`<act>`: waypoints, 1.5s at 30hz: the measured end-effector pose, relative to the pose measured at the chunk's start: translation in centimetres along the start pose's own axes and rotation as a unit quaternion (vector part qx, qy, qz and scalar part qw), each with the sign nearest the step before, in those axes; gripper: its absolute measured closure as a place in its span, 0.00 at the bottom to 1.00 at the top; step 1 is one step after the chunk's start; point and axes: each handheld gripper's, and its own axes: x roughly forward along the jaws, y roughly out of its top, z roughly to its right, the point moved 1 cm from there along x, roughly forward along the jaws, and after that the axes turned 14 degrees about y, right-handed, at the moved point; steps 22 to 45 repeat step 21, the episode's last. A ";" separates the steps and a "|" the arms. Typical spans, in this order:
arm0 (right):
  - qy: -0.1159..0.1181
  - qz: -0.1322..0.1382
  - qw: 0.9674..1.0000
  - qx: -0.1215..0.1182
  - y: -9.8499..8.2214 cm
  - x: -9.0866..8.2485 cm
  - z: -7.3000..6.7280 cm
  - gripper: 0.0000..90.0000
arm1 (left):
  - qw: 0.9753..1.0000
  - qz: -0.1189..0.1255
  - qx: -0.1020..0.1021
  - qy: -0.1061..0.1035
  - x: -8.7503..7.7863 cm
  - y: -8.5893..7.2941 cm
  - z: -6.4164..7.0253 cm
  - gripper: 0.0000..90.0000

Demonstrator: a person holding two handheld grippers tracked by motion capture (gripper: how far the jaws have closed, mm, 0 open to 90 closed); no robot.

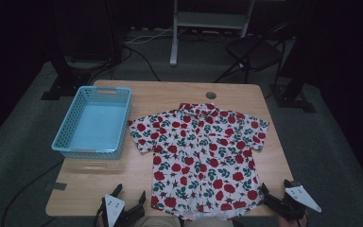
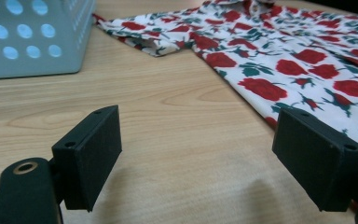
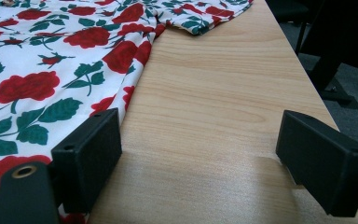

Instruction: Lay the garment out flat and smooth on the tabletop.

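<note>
Because the shirt [image 1: 201, 158] lies flat and face up at the table's [image 1: 90, 182] centre, collar toward twelve o'clock and hem at the six o'clock edge, both bottom corners are open to a grab from the person's side. That seems to be why the grippers flank the hem: the left gripper [image 1: 131, 200] sits at about seven o'clock, just beside the left bottom corner, its jaws wide and empty over bare wood, as its own view shows [image 2: 198, 163]. The right gripper [image 1: 272, 197] waits at five o'clock, jaws likewise wide with nothing between them; in its own view [image 3: 198, 163] one pad stands over the hem's edge. A blue basket [image 1: 75, 124] stands at ten o'clock, close by the left sleeve, likely placed to receive the shirt once folded.
</note>
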 end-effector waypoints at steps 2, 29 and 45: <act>0.000 0.000 1.000 -0.001 0.0 0.0 0.0 0.15 | 1.000 0.012 -0.002 0.002 -0.1 -0.2 0.0 0.18; -0.004 0.002 1.000 -0.003 0.0 0.1 0.0 0.15 | 0.999 -0.011 0.019 0.030 0.7 0.2 0.3 0.14; -0.004 0.002 1.000 -0.003 0.0 0.1 0.0 0.15 | 0.999 -0.011 0.019 0.030 0.7 0.2 0.3 0.14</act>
